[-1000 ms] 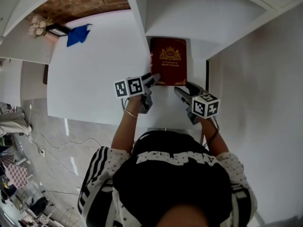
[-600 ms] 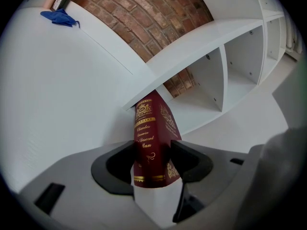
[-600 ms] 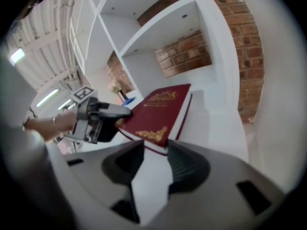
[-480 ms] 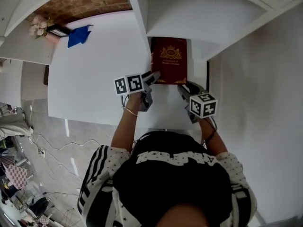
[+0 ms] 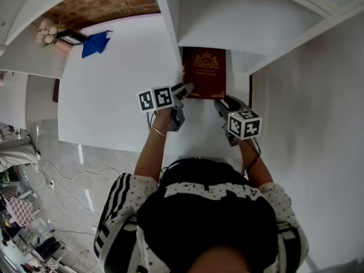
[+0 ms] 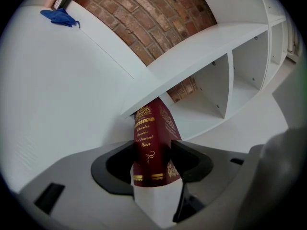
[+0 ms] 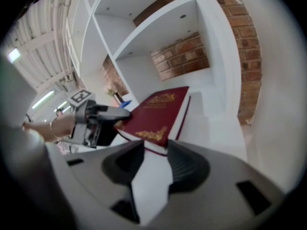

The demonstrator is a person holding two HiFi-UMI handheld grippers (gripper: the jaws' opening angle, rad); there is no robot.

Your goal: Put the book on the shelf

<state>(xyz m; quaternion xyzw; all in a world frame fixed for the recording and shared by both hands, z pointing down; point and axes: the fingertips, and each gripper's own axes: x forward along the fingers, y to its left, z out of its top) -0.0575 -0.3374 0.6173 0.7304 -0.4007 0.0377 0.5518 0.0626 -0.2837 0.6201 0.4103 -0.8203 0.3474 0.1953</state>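
Jaws of the left gripper (image 6: 152, 163), grey moulded plastic with dark curved pads, are clamped across the spine edge of the dark red hardback book (image 6: 152, 137). Gilt lettering and ornament bands run along that spine. The right gripper (image 7: 156, 158), of the same build, has just been closing its jaws. The book's near right corner sits between them, with the pads bearing on either side of that corner, cover and white page block. Each gripper carries a white cube with black square markers.

The book lies cover up, a gold crest on its face, with its far end tucked beneath the lowest board of the white shelf unit (image 5: 244, 21). That board hides the far edge in the head view. Whether the book's underside rests on the surface cannot be determined.

The smooth white table top (image 5: 108, 95) extends to the left. A crumpled blue cloth (image 5: 94, 41) lies at its far corner, near a small bunch of pale flowers (image 5: 44, 32). A rough red-brown brick wall (image 6: 144, 18) stands behind the rectangular shelf compartments. The person's black-and-white patterned top (image 5: 205, 220) hides the near table edge. Thin cables trail over the pale tiled floor (image 5: 62, 203).
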